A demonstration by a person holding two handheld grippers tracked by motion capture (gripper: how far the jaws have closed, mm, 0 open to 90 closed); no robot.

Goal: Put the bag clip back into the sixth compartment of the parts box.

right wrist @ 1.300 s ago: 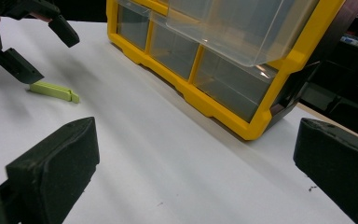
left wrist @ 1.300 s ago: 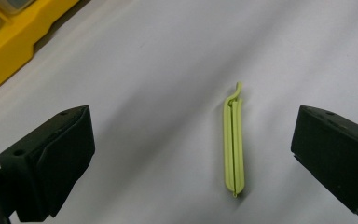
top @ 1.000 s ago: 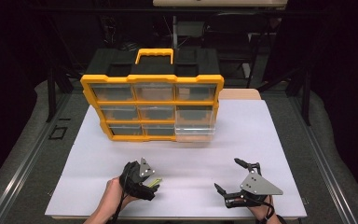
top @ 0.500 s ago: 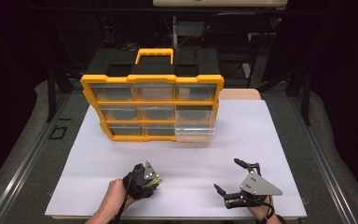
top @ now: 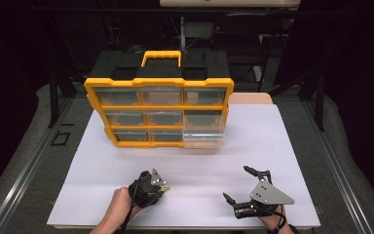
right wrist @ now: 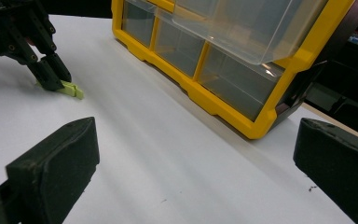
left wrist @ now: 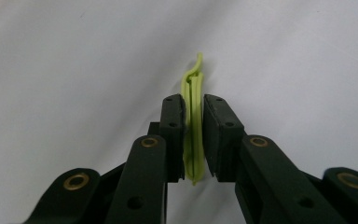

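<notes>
**White tabletop, one green clip, one yellow organizer**

White sheet [top: 253,161] covers the table, with dark room all around it and grey floor down both sides. Landmark is the yellow drawer organizer [top: 158,109] standing at the far middle of the sheet. Count: one organizer with nine clear drawers in three rows, the bottom-right drawer [top: 203,137] pulled out toward the near side; one small lime-green plastic clip [left wrist: 193,121]; two grippers.

Left gripper [top: 159,185] is near-side of the organizer, well apart from it, clenched on the clip right down at the sheet. Right gripper [top: 238,183] sits near the sheet's front edge, off toward the organizer's right end, jaws spread wide and holding nothing.

Plenty of bare sheet between the organizer and both grippers, also out to its right.
</notes>
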